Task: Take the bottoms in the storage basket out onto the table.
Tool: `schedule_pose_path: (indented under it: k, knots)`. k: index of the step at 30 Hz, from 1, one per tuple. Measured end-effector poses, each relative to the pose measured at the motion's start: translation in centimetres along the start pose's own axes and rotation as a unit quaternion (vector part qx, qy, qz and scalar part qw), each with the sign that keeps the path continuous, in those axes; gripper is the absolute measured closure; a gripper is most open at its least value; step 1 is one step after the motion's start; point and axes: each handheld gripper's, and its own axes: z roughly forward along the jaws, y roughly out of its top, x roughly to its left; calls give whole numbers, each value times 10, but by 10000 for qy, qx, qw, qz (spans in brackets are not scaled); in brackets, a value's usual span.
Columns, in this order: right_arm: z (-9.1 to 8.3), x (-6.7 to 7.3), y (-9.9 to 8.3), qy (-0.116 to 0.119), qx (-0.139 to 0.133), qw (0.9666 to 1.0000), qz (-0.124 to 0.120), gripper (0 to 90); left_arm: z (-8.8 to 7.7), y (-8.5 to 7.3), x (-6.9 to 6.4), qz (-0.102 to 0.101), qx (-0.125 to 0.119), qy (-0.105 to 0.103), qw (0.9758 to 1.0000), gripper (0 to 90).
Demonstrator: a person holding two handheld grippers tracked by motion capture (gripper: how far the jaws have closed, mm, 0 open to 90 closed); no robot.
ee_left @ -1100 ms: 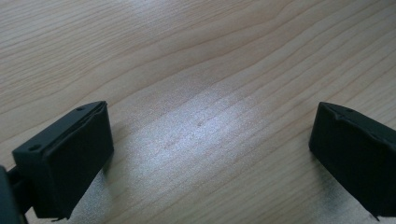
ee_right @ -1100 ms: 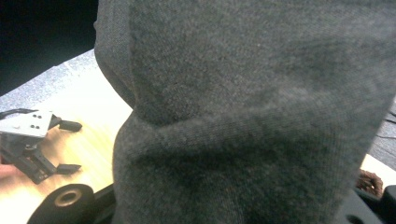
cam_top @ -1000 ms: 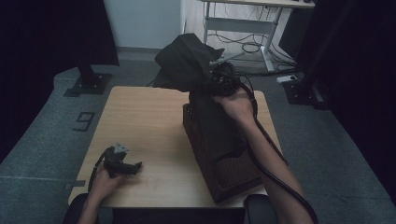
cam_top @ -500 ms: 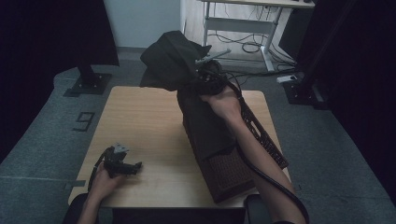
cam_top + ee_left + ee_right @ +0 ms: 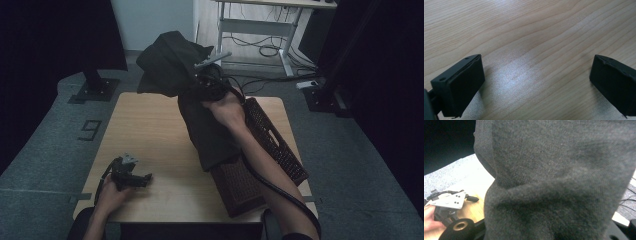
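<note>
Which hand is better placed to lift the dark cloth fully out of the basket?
Right. The right gripper already holds the cloth up above the basket. The left gripper rests open on the table, apart from both.

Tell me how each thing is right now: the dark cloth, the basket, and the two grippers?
Cloth: lifted, top bunched at the right gripper, lower part draped over the basket.
Basket: lying on the table, partly covered by the cloth.
Right gripper: raised, gripping the cloth.
Left gripper: resting on the table, jaws open, nothing between them.
</note>
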Motion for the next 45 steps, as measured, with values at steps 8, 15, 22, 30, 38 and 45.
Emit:
schedule_pose_path:
  k: [8, 15, 22, 30, 38, 45]
  knots:
    - [8, 14, 11, 56, -26, 9999, -103, 628, 0, 0, 0, 0, 0, 0, 10000, 0]
    - [14, 24, 20, 85, -57, 9998, -196, 627, 0, 0, 0, 0, 1, 0, 10000, 0]
    - [24, 33, 25, 136, -80, 9996, -242, 628, 0, 0, 0, 8, 5, -4, 10000, 0]
    - [40, 42, 23, 190, -83, 9995, -235, 627, -2, -2, 3, 42, 10, -31, 10000, 0]
    - [52, 48, 18, 201, -101, 9995, -219, 627, -3, -3, 4, 52, 14, -44, 10000, 0]
    - [66, 54, 7, 218, -70, 9995, -228, 627, -3, -3, 4, 59, 16, -42, 10000, 0]
